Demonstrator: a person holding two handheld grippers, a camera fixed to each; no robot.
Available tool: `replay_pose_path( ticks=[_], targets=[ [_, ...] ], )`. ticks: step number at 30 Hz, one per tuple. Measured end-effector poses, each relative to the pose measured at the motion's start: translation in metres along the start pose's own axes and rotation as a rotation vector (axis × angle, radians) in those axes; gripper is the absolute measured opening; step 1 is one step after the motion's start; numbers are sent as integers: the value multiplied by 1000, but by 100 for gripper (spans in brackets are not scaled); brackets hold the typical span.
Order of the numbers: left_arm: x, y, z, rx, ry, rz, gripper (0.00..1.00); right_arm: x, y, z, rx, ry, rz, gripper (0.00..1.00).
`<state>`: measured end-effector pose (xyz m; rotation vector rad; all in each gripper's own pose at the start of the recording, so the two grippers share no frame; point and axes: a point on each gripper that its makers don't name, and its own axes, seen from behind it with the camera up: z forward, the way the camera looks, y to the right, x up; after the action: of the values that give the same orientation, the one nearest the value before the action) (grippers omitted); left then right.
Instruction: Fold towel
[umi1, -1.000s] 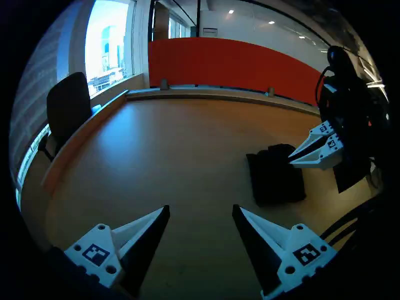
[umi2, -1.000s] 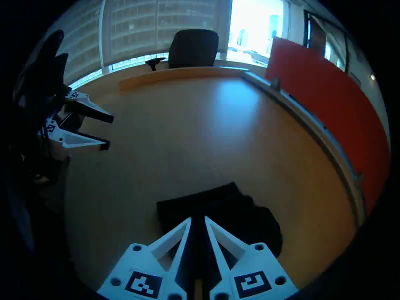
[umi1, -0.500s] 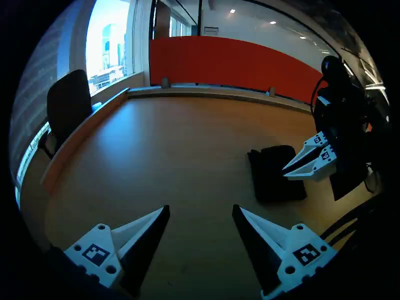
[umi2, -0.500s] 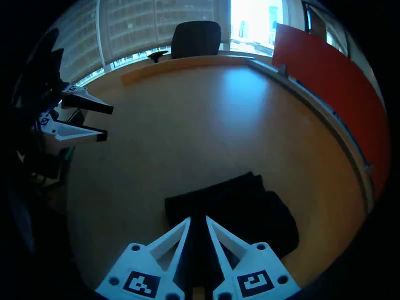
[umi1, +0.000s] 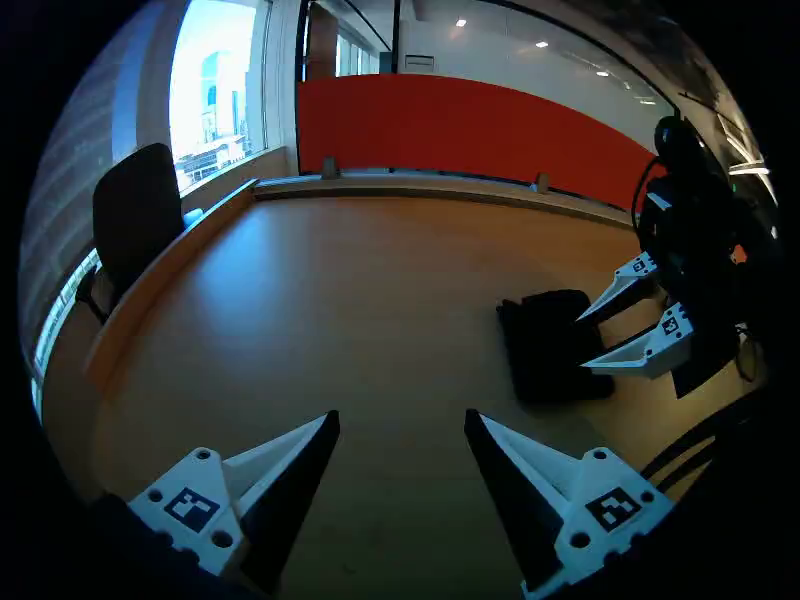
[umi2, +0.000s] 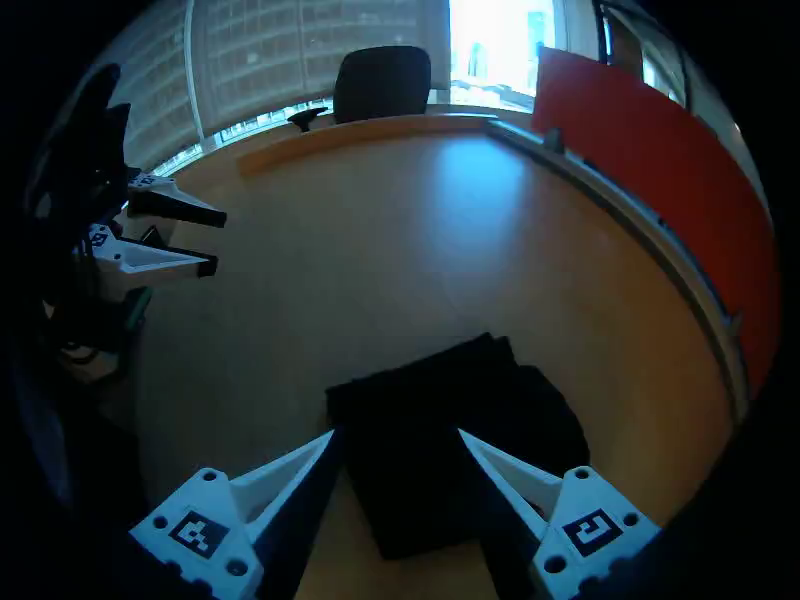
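A dark towel (umi2: 450, 440) lies folded into a thick rectangle on the wooden table, just in front of my right gripper (umi2: 400, 445), whose fingers stand wide open on either side of its near end without holding it. In the left gripper view the same towel (umi1: 550, 340) sits at the right, with the right gripper (umi1: 588, 340) hovering open over its right edge. My left gripper (umi1: 400, 425) is open above bare table, well away from the towel. It also shows at the far left of the right gripper view as the left gripper (umi2: 212, 240).
The wooden table (umi1: 350, 290) has a raised rim (umi1: 160, 270) along its far sides. A red partition (umi1: 460, 125) runs behind it, and a black office chair (umi1: 135, 215) stands by the windows. Dark gear and cables sit at the table's near edge (umi2: 90, 320).
My right gripper was shut on the towel and has opened, leaving the towel lying flat on the table. The left gripper has stayed where it was.
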<state>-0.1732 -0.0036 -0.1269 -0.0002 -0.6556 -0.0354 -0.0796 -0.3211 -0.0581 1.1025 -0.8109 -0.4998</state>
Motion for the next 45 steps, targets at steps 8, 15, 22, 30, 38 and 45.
replay_pose_path(
  ticks=[8, 15, 22, 30, 38, 45],
  targets=[
    [1, -1, 0, 2, 4, 2, 93, -13, 3, -11, -27, -5, 29, 76],
    [1, -2, 0, 4, 3, 3, 93, -31, 4, -21, -50, -21, 49, 76],
    [2, 0, 1, 2, 3, 4, 93, -43, 5, -30, -72, -32, 70, 76],
    [1, 1, 1, 3, 1, 6, 93, -55, -2, -31, -84, -44, 99, 76],
    [1, 2, 2, 0, -1, 9, 93, -78, -14, -27, -88, -75, 132, 76],
    [0, 3, 3, -3, -4, 10, 93, -90, -16, -25, -101, -91, 157, 76]
  ],
)
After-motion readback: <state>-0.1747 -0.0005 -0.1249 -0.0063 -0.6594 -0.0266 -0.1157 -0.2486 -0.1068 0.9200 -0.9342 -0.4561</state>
